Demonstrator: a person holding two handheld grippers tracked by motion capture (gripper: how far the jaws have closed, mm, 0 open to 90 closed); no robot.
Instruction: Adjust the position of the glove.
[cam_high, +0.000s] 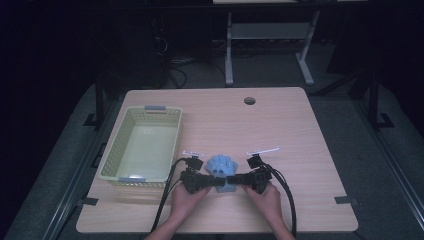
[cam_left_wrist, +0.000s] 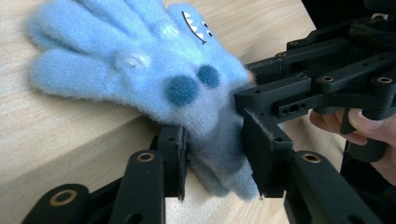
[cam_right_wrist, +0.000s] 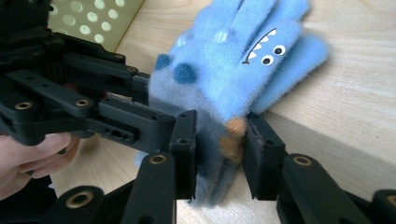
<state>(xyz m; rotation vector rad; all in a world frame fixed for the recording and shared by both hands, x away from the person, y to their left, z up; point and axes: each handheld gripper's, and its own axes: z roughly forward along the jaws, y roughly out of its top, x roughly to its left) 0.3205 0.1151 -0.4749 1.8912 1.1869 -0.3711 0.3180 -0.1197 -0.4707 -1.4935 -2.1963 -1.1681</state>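
L gripper (cam_left_wrist: 212, 161): jaws closed in on the cuff end of the blue fuzzy glove (cam_left_wrist: 154, 70). In the left gripper view the left pad is sunk into the fleece and the right pad is against the cuff edge, so I read it as pinching the glove. R gripper (cam_right_wrist: 217, 156): same story from the other side, cuff fabric w/ an orange patch squeezed between its pads, a grip as far as I can tell.

In the high view both grippers meet nose to nose near the table's front edge, L gripper (cam_high: 220, 182) at approx 9 o'clock of the glove's cuff, R gripper (cam_high: 234, 178) at 3 o'clock. Glove (cam_high: 222, 167) lies on the wooden table (cam_high: 300, 140), fingers fanned toward 12 o'clock, monster face w/ teeth and eyes on one finger.

Pale green basket (cam_high: 141, 145) sits at approx 10 o'clock from the glove, just beside it, nothing visible inside.

Progress, my guess: grasp made, early stage. Glove not lifted, cuff at table level. Left to do: raise it, then prob. carry it over and drop it in the basket, or stretch the cuff. Can't tell which.
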